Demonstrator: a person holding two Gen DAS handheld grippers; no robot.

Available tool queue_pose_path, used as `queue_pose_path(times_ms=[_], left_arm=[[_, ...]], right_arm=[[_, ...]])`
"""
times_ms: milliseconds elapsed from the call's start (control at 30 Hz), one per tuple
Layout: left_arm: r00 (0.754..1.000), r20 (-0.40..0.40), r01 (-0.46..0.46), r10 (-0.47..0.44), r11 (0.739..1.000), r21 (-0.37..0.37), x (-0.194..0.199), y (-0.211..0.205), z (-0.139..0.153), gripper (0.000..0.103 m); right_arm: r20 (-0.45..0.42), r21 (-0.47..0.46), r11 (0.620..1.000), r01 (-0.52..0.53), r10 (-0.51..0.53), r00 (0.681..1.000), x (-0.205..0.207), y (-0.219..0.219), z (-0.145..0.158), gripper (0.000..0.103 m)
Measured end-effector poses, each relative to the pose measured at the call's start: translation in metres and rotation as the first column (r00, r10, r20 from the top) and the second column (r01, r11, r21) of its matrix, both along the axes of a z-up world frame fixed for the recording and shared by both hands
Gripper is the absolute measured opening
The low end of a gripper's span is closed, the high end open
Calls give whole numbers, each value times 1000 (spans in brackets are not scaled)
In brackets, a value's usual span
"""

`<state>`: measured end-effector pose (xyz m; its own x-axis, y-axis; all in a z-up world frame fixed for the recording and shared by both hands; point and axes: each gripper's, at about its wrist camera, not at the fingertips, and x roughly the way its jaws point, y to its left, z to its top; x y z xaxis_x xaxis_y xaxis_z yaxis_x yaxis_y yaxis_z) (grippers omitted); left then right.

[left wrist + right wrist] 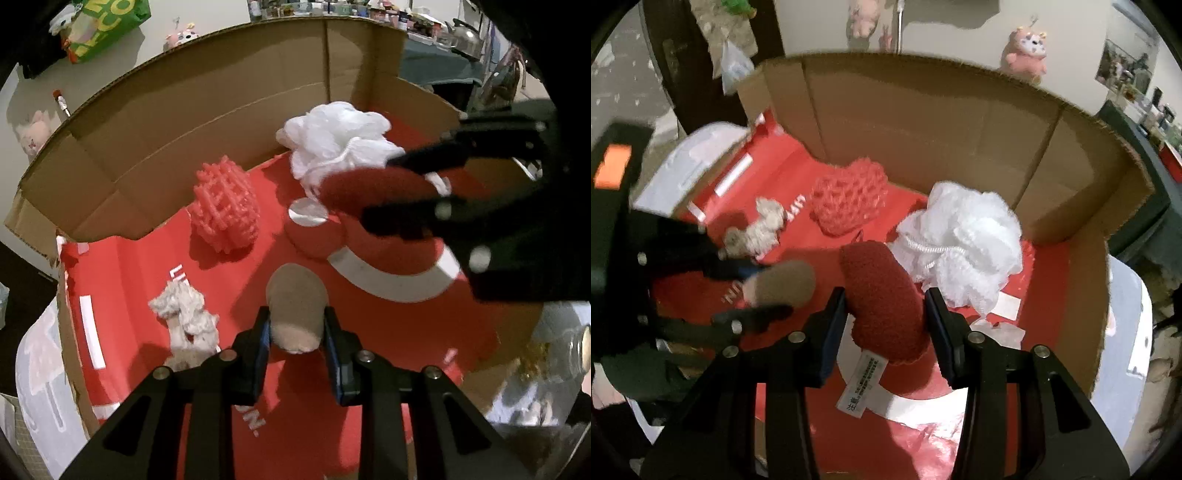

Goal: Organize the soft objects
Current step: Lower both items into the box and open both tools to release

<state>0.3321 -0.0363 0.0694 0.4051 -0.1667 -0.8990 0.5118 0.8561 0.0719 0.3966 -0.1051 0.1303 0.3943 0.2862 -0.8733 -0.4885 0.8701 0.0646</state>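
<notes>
Tan plush [296,314] — left tongs [297,341] clamp it | red plush [884,306] — right tongs [886,332] clamp it, lower end hidden

Black tool [297,332], blue pads [263,341], silver screws [228,355].

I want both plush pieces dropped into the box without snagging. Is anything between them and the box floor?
Nothing visible blocks either. The left gripper holds the tan plush over bare red floor; the right gripper holds the red plush beside the white mesh puff, not over it.

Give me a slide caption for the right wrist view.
Right tool grips a red plush over the cardboard box, white loofah beyond.
</notes>
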Motion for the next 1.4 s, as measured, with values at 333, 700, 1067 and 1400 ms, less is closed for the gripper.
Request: queue_pose_path(times_ms=[333, 700, 1067, 1400], left_arm=[[1000, 15, -22, 21, 999, 47, 8, -7, -9, 33], [999, 15, -36, 36, 999, 32, 11, -3, -3, 38], [999, 23, -43, 43, 999, 31, 23, -1, -11, 47], [997, 65, -48, 48, 999, -1, 8, 4, 5, 66]], right_arm=[[-51, -86, 996, -6, 2, 999, 11, 1, -25, 42], [-57, -128, 992, -19, 11, 998, 12, 10, -36, 44], [-72, -118, 993, -6, -2, 997, 16, 7, -38, 45], [-62, -121, 993, 17, -25, 998, 9, 3, -29, 63]])
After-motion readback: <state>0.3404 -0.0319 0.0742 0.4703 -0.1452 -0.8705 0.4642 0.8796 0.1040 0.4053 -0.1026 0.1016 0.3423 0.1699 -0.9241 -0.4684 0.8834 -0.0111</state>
